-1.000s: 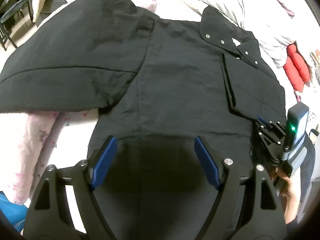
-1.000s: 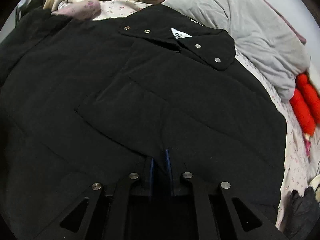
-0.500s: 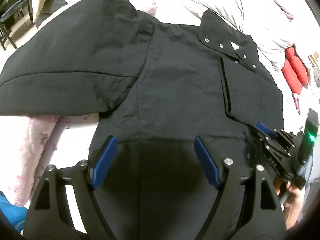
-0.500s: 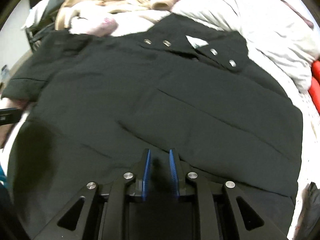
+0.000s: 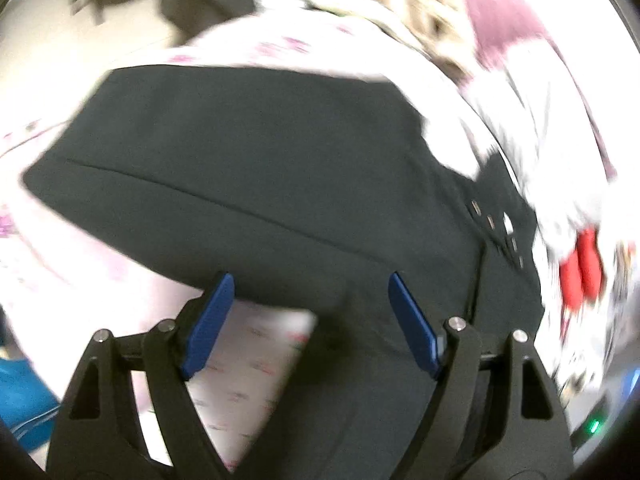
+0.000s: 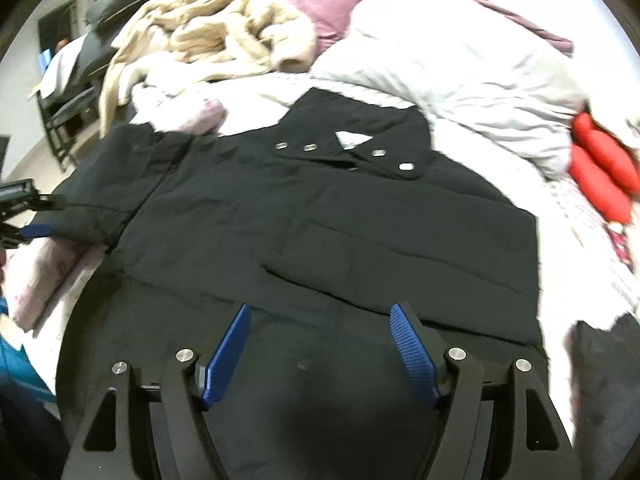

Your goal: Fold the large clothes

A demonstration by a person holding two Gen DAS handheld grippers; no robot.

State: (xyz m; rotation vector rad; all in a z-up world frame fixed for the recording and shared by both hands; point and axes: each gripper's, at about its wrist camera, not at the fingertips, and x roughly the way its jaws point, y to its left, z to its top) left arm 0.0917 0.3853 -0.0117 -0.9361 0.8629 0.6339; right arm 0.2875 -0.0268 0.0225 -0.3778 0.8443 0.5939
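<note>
Black padded jacket (image 6: 320,232) spread flat on a floral bedsheet (image 5: 256,360), collar with metal snaps (image 6: 344,152) at the far end from both grippers. The right gripper (image 6: 320,352) hangs above the near hem with its blue pads (image 6: 412,352) set wide apart and nothing between them; ahead of it lies the right sleeve, already folded across the chest as a flat panel. The left gripper (image 5: 308,320) is likewise spread wide and empty, with its pads (image 5: 208,320) framing the spot where the outstretched left sleeve (image 5: 240,168) meets the body; this view is blurred by motion, so fine detail of the cloth is not legible. In the right wrist view the left gripper appears at the far left edge, just beside the sleeve cuff (image 6: 80,216). Beyond the collar lie a beige garment (image 6: 208,40), a grey quilt (image 6: 460,80) and a red object (image 6: 600,168). The jacket appears soft, thick and moderately heavy, with a smooth shell that may slide between pads; a thin pinch of the outer layer alone would likely slip. The best hold is judged to be the cuff or seamed sleeve edge, where stitched layers give bulk.
</note>
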